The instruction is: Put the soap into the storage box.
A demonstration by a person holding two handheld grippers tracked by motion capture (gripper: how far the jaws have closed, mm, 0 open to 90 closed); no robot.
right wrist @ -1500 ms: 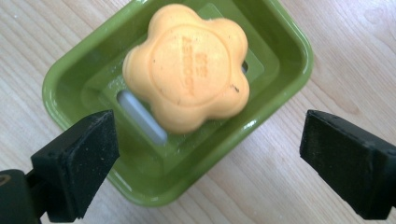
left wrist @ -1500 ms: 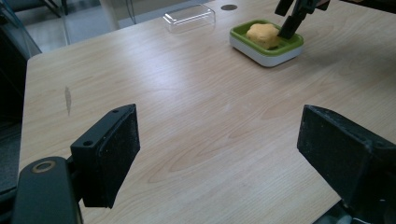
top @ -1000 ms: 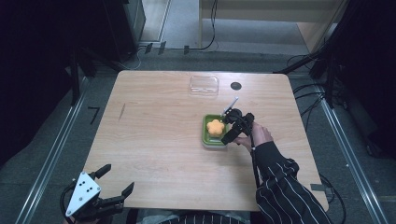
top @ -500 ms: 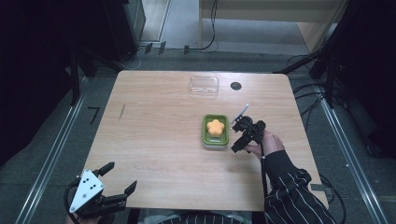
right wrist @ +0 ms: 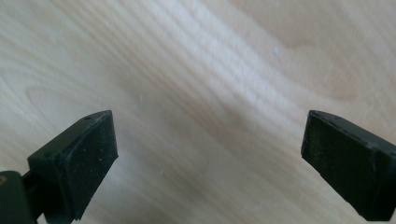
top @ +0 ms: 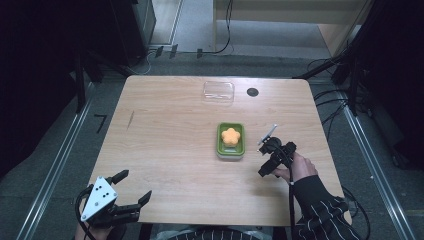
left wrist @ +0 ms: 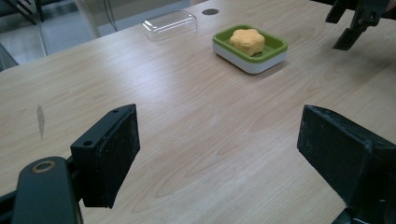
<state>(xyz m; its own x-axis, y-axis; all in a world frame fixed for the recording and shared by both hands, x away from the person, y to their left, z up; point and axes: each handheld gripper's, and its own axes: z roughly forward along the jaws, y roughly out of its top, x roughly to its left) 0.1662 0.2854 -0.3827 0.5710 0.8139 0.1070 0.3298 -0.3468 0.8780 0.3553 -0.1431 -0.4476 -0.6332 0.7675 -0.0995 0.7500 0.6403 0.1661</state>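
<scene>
An orange flower-shaped soap (top: pixel 231 135) is seen lying in a green-and-white plastic soap dish (top: pixel 230 152) on the wooden tabletop (top: pixel 165 145), just left of the right claw (top: pixel 264 156), whose jaws are spread wide and empty. The left claw (top: pixel 134 187), likewise agape and empty, is held at the tabletop's near corner, well apart from the dish.

Dark pinstriped sleeve (top: pixel 320 210), black fingers (left wrist: pixel 109 151)
</scene>
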